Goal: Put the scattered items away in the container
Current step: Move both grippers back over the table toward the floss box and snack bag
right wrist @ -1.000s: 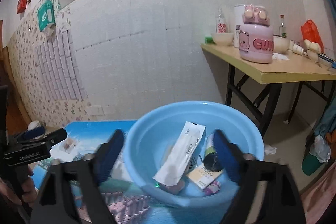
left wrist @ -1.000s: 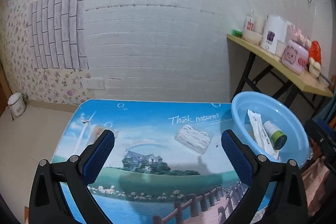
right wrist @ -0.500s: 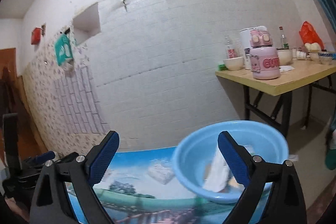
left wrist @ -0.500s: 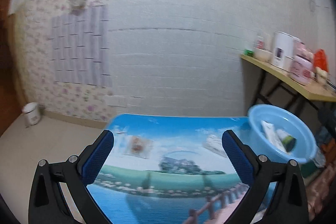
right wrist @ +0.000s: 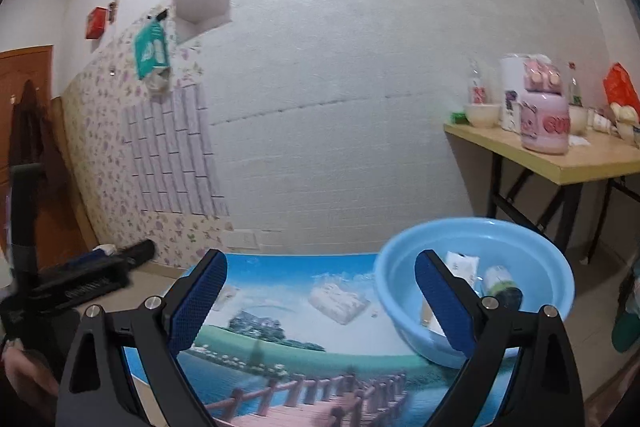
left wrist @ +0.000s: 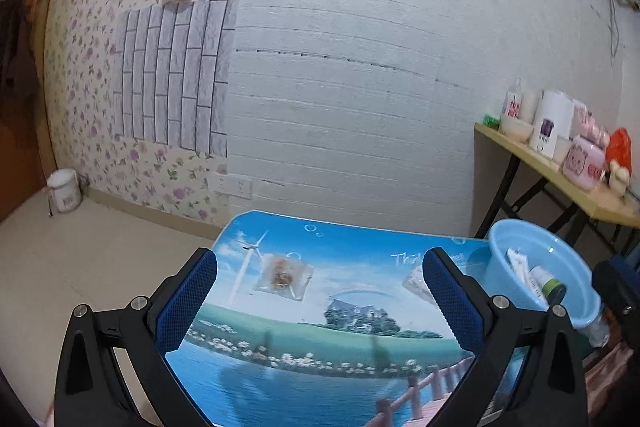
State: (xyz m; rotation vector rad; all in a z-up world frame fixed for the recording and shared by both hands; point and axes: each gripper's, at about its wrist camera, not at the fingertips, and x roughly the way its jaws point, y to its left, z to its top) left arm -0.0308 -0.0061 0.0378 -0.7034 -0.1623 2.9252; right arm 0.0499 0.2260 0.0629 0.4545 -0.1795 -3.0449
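Counter [left wrist: 352,379] with a printed landscape top carries the task items. Left gripper [left wrist: 320,295] hovers above its near edge, jaws spread wide, nothing between the blue pads [left wrist: 188,303]. Right gripper [right wrist: 320,295] likewise hovers with jaws wide apart and empty.

Clear sachet [left wrist: 285,277] with brownish contents lies flat on the counter's left part, seen between the left gripper's fingers in the left wrist view. White packet [right wrist: 339,301] lies flat near the middle of the counter, just left of the basin and apart from it; in the left wrist view it is partly hidden behind the right-hand finger.

Blue basin [right wrist: 536,247] sits at the counter's right end. Inside: a long white sachet [left wrist: 520,273] leaning on the wall and a tube with a dark cap [left wrist: 547,281] beside it.

Wooden side table [right wrist: 580,159] against the wall, well apart, holds a pink jar [right wrist: 546,127] and bowls.
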